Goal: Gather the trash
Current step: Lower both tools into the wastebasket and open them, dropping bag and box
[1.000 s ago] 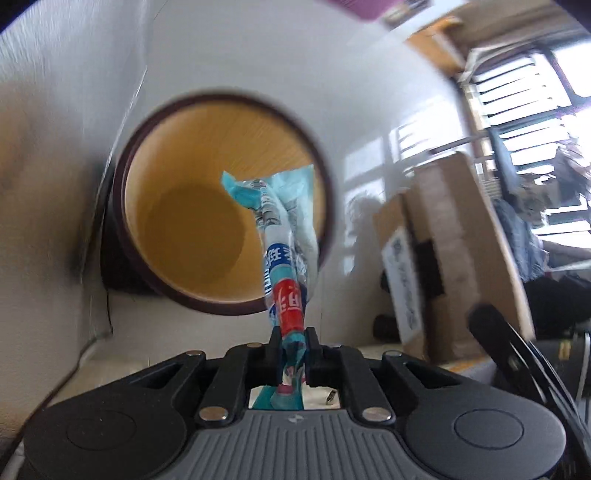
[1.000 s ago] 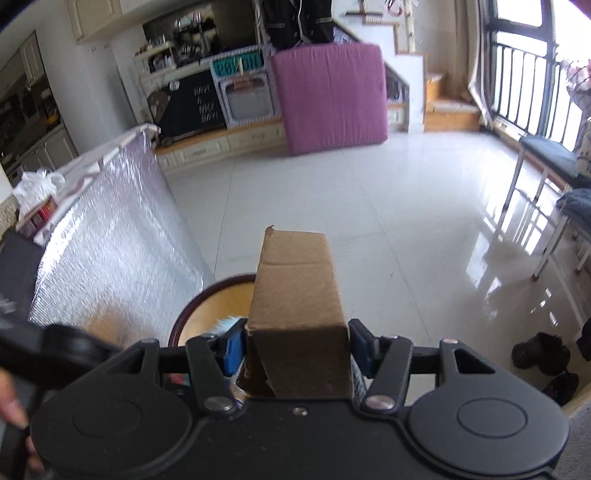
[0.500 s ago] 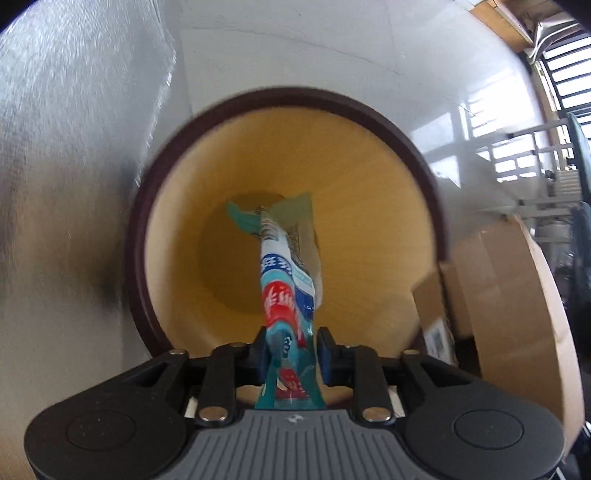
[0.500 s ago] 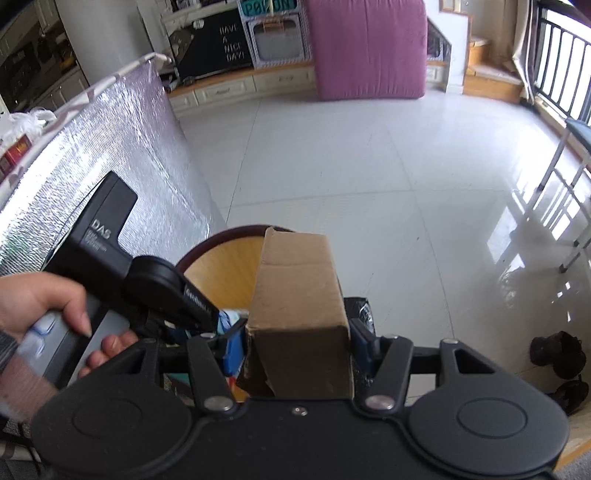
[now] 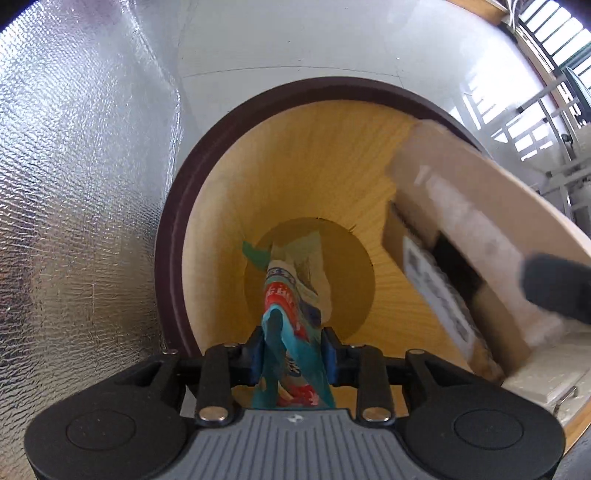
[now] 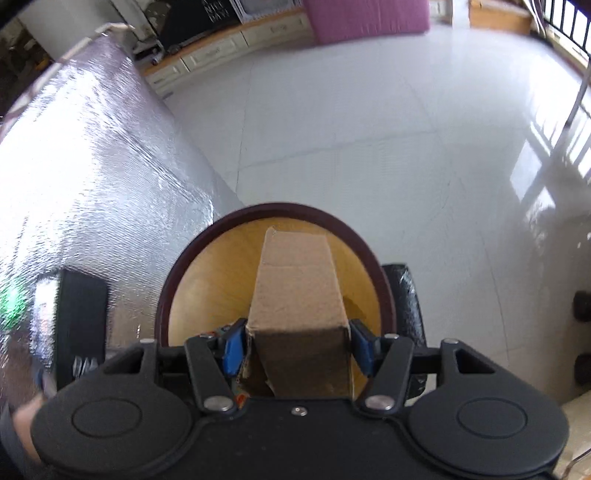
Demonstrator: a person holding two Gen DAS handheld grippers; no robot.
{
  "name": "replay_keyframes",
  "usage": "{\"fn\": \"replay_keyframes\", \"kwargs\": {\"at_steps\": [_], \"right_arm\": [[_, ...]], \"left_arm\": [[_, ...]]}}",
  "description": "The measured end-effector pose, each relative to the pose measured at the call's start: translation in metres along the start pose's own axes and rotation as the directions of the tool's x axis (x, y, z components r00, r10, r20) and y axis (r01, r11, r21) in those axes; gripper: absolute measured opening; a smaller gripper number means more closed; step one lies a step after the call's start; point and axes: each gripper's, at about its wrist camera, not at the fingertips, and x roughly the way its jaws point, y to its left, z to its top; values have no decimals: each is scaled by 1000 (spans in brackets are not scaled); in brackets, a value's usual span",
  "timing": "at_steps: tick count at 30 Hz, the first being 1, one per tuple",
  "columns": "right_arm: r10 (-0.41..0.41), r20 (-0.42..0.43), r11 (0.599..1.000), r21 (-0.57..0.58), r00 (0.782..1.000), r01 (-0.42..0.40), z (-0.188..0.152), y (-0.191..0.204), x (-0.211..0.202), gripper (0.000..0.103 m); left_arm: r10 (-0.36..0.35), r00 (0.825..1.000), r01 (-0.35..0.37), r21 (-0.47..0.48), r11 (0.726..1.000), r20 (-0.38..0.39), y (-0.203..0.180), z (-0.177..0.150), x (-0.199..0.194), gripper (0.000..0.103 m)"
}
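Note:
A round wooden bin (image 5: 295,155) with a dark brown rim stands on the floor; it also shows in the right wrist view (image 6: 207,288). My left gripper (image 5: 293,350) is over the bin's mouth, with a teal and red snack wrapper (image 5: 291,295) between its fingers, which stand wider apart than before. My right gripper (image 6: 295,347) is shut on a brown cardboard box (image 6: 299,291) and holds it over the bin. The box also shows at the right in the left wrist view (image 5: 461,236), tilted over the rim.
A silver foil-covered wall (image 5: 74,184) stands left of the bin; it also shows in the right wrist view (image 6: 92,166). White tiled floor (image 6: 369,110) lies beyond. A purple cushion (image 6: 365,16) and low cabinets (image 6: 221,51) stand far back. Dark shoes (image 6: 581,302) lie at right.
Both grippers moved closer over the bin. The left fingers have spread a little around the wrapper. The box came over the bin's rim.

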Motion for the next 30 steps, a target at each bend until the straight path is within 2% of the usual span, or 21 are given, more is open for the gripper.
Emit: {"fn": "replay_keyframes", "kwargs": {"at_steps": [2,4,6,12,22,26,30], "right_arm": [[-14,-28,1000,-5,1000,14,3,2,11,63],[-41,-13,999,17,999,41,3,4,16,71],[-53,6,998,23,999,53,2,4,15,72],[-65,-9,998,-13,998,65,-7,3,12,72],[-68,-25,998,1,997,68,-12,-9,3,72],[-59,-18,998,-7,998,58,-11,-9,-3,72],[-47,-5,999,-7,999,47,-14,-11,-13,73]], "left_arm": [[-5,1000,5,-3,1000,5,-1,-2,3,32],[-5,1000,5,5,1000,5,-8,0,5,32],[3,1000,-3,17,1000,6,-8,-2,7,32],[8,1000,-8,10,1000,20,-13,-2,12,34],[26,999,-29,48,998,45,-18,-16,-14,81],[38,997,-44,86,995,73,-25,-24,-32,90],[46,996,-54,100,994,80,-30,-32,-50,95]]}}
